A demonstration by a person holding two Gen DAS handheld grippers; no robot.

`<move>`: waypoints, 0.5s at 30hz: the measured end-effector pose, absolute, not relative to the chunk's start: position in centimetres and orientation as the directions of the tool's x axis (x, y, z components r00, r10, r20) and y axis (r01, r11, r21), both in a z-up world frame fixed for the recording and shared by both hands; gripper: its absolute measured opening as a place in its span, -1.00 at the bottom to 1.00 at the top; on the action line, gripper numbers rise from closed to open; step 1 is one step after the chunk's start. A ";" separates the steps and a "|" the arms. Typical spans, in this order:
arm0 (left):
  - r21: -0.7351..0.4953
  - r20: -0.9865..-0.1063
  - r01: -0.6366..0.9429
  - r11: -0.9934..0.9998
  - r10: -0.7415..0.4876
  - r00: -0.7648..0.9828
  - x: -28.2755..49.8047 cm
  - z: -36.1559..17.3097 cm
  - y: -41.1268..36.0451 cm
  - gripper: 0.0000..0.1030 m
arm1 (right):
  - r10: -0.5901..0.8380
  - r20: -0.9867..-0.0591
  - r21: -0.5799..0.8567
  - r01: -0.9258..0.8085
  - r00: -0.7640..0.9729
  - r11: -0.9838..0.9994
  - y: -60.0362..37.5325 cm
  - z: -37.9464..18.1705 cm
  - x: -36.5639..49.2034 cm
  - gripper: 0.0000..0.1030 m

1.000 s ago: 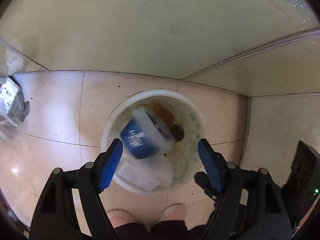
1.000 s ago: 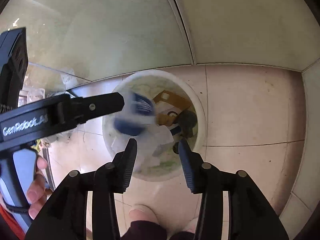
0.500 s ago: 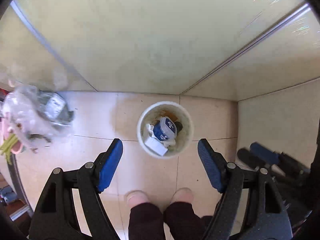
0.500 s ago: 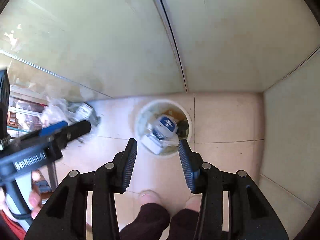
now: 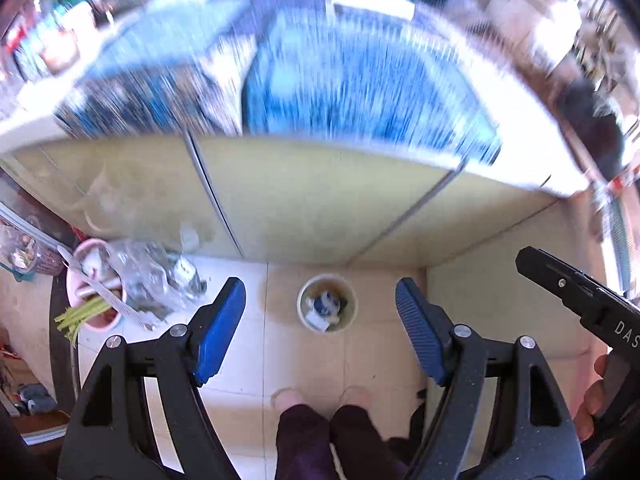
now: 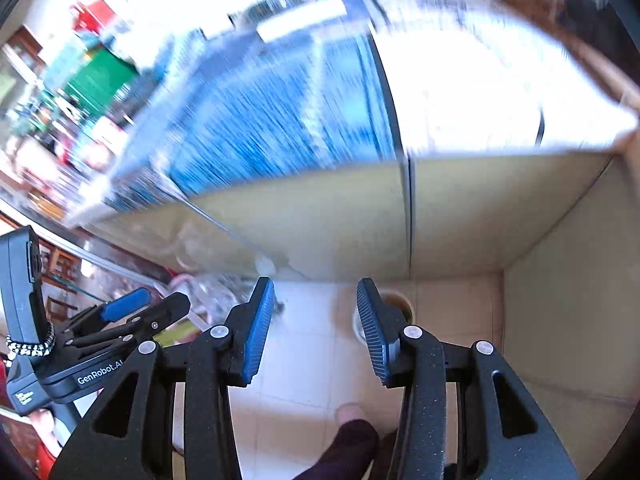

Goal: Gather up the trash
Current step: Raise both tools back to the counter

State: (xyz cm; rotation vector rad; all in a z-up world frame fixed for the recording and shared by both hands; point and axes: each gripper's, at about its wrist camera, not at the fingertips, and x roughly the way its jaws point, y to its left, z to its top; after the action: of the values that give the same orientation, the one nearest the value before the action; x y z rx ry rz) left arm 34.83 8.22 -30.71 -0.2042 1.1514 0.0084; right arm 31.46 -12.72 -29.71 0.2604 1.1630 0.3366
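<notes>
Bin (image 5: 304,300) (floor-level) beside cabinet edge (image 5: 320,148)

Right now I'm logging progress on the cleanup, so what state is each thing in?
Bin: upright on the floor, trash inside.
Pink bowl: upright, holding scraps.
Clear bag: crumpled on the floor.
Left hand-held gripper: open, empty.
Right hand-held gripper: open, empty.

1. The floor (image 5: 312,364) has big shiny tiles in a pale cream color.
2. A yellow-green cabinet front (image 5: 304,200) stands at the back, split by thin gray lines.
3. A cream side wall (image 6: 568,320) meets it in a corner.
4. The counter top (image 5: 360,80) above is a blue and white blur.
5. Bright light washes out the top.
</notes>
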 end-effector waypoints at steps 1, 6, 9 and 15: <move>-0.159 -0.899 -0.114 0.981 -0.096 0.427 34.8 -29.1 8.6 0.49 | 0.388 -0.841 0.369 -0.125 0.376 0.921 -12.6 -28.0 31.4 -0.23; -0.167 -0.854 -0.113 0.979 -0.086 0.513 35.4 -22.5 9.6 0.49 | 0.356 -0.796 0.330 -0.141 0.489 0.933 -12.2 -21.5 30.5 -0.23; -0.141 -0.823 -0.097 0.985 -0.062 0.564 35.5 -18.8 9.8 0.49 | 0.338 -0.768 0.310 -0.146 0.544 0.940 -12.4 -18.4 30.6 -0.23; -0.095 -0.776 -0.063 0.993 -0.034 0.629 38.0 -14.3 9.2 0.52 | 0.312 -0.730 0.296 -0.131 0.608 0.946 -13.8 -14.4 33.2 -0.16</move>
State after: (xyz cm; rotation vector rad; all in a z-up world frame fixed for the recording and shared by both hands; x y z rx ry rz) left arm 38.04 9.17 -14.33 -0.1168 0.8905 0.0169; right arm 33.24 -13.80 -14.39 0.2213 0.8822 0.2585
